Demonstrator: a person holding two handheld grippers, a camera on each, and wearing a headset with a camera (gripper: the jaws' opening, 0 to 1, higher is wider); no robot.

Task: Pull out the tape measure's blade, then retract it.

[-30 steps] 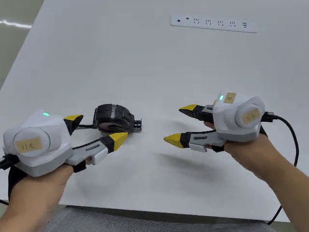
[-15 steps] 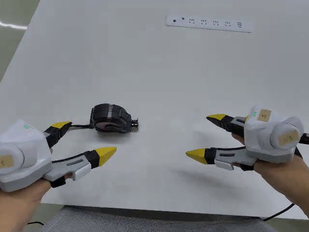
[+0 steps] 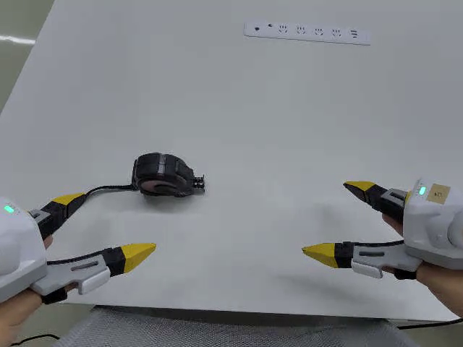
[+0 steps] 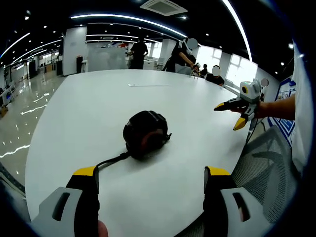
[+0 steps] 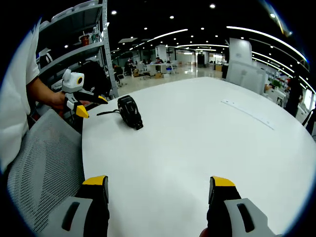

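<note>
A black tape measure (image 3: pixel 163 176) lies on the white table (image 3: pixel 239 108), its blade in and a thin black strap trailing to its left. It lies straight ahead in the left gripper view (image 4: pixel 144 134) and far off at the left in the right gripper view (image 5: pixel 130 111). My left gripper (image 3: pixel 105 225) stands open near the table's front left, short of the tape measure, nothing between its yellow-tipped fingers. My right gripper (image 3: pixel 340 220) stands open at the front right, well away from the tape. Each gripper appears in the other's view: the right gripper (image 4: pixel 237 112), the left gripper (image 5: pixel 88 105).
A white power strip (image 3: pixel 307 32) lies at the far side of the table. A grey mesh chair (image 5: pixel 42 163) stands at the table's near edge. People stand at the table's far end in the left gripper view. Shelving rises behind the left gripper in the right gripper view.
Both grippers have drawn back toward the front edge and apart, the left leftward away from the tape measure, the right rightward. The tape measure lies where it was.
</note>
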